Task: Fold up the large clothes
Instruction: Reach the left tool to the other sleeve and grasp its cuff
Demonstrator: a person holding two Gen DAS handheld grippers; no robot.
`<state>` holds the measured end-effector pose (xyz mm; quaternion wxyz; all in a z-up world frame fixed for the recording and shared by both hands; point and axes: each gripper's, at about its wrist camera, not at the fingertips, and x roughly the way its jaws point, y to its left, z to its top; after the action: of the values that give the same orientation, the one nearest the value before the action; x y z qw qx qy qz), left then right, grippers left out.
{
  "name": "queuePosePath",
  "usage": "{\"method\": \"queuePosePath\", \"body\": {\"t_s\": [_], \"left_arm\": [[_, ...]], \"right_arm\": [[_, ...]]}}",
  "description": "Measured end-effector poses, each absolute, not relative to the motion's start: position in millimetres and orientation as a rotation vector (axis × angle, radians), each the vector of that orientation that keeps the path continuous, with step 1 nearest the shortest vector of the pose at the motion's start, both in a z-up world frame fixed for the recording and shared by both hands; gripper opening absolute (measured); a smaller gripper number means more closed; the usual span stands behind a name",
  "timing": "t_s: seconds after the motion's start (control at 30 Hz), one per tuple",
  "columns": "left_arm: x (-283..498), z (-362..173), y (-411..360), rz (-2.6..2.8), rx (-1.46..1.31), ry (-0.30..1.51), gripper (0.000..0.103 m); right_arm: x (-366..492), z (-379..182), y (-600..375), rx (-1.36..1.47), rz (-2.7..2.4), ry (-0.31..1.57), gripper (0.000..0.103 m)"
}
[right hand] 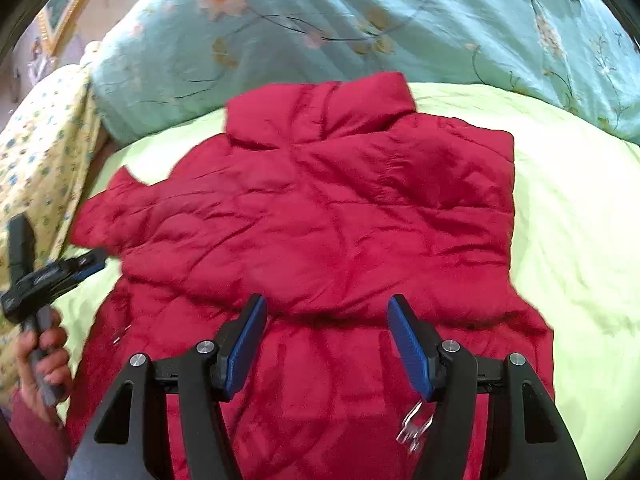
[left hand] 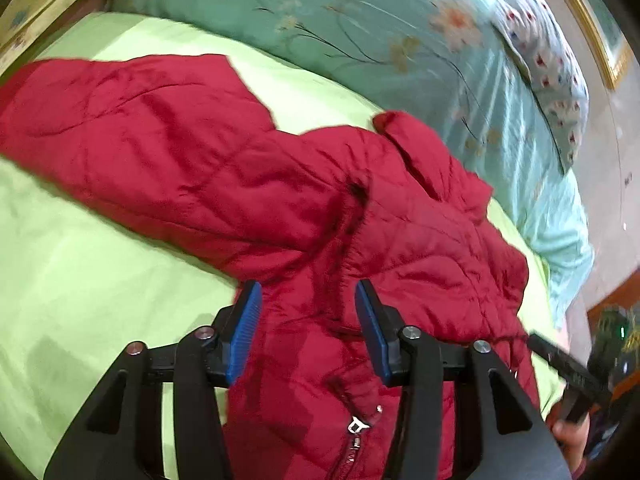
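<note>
1. Looking across the bed, I see its smooth lime-green sheet, with a teal flowered quilt bunched along the far side.
2. Spread on that sheet lies the red jacket, puffy and quilted, collar toward the quilt; one sleeve stretches out flat.
3. My left tongs and right tongs both hover over it, jaws apart, holding nothing.
4. Slippery padded cloth (it looks springy) may slide out of a shallow pinch, I reckon, or puff a fold back open.
5. Small metal zipper pulls could snag a blue pad.
</note>
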<state>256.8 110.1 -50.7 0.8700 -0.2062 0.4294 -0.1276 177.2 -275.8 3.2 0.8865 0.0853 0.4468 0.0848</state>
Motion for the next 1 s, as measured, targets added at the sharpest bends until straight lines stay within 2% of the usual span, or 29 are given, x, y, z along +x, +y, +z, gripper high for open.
{"method": "queuePosePath", "body": {"t_s": [0.03, 0.07, 0.53, 0.8, 1.0], "left_arm": [[256.3, -51.9, 114.6, -0.254, -0.445, 0.894, 0.061], [256.1, -53.5, 120.3, -0.228, -0.463, 0.888, 0.062], [272.7, -74.9, 229.3, -0.003, -0.684, 0.831, 0.062], [308.5, -103.4, 290.8, 0.116, -0.765, 0.814, 0.062], [334.4, -101.9, 315.9, 0.148, -0.805, 0.756, 0.062]], "right_arm": [[170.4, 5.7, -271.9, 0.177, 0.191, 0.925, 0.064], [163.7, 7.8, -268.7, 0.175, 0.203, 0.922, 0.065], [120.4, 11.1, -249.7, 0.178, 0.279, 0.955, 0.065], [102.9, 21.5, -239.1, 0.152, 0.304, 0.952, 0.065], [96.0, 30.0, -230.8, 0.129, 0.316, 0.94, 0.065]]}}
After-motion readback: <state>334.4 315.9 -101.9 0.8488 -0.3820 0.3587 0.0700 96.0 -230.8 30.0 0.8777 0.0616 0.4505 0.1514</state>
